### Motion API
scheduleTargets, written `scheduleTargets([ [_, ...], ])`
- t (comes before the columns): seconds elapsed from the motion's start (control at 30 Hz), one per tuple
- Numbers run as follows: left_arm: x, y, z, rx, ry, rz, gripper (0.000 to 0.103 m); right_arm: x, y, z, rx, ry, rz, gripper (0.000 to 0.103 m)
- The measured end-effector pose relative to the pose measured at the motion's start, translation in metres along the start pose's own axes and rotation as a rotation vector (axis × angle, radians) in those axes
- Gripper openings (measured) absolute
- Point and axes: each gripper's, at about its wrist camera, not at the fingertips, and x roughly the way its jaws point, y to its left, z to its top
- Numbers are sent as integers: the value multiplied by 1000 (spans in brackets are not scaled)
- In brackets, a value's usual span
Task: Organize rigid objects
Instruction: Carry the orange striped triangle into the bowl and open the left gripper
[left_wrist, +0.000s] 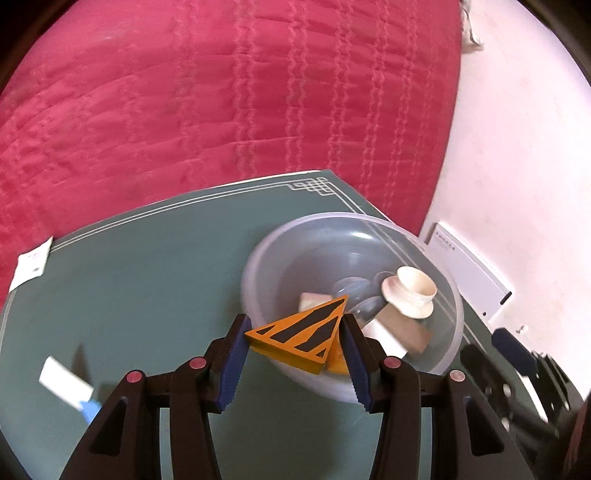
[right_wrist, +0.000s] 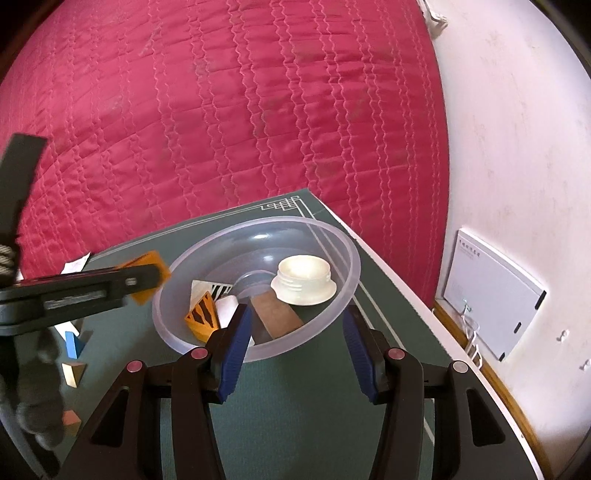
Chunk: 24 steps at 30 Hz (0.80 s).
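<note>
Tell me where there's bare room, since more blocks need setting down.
Bare green mat lies left of the clear plastic bowl, up to the paper slip. The bowl floor by the cream lid is crowded; small blocks cluster at the mat's near-left.

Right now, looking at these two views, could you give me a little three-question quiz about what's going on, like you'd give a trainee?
1. True or false: the left tool grips an orange triangular block with black stripes.
2. Multiple choice: where is the cream threaded cap? A) on the green mat B) inside the clear bowl C) on the red quilt
3. Short answer: does the right tool hold anything?

Key:
1. True; its pads press the block's sides, near the clear bowl.
2. B; it lies in the bowl beside a brown block.
3. No; nothing sits between its pads, though it points at the bowl on the green mat.
</note>
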Motion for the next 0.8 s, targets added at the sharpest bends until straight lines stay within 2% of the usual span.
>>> scheduleTargets([
  [0.37,44,-30,21,54,48,-41,52,0,-13,2,52,6,-4,52],
  [0.4,45,-30,22,55,51,-41,56,1,-13,1,53,8,-4,52],
  [0.43,47,-30,23,54,55,-40,66,1,-13,1,54,10,-4,52],
  [0.5,45,-28,24,46,47,-42,74,2,-14,3,56,13,-2,52],
  [0.8,28,-6,22,24,18,6,75,4,-12,2,47,21,1,52],
])
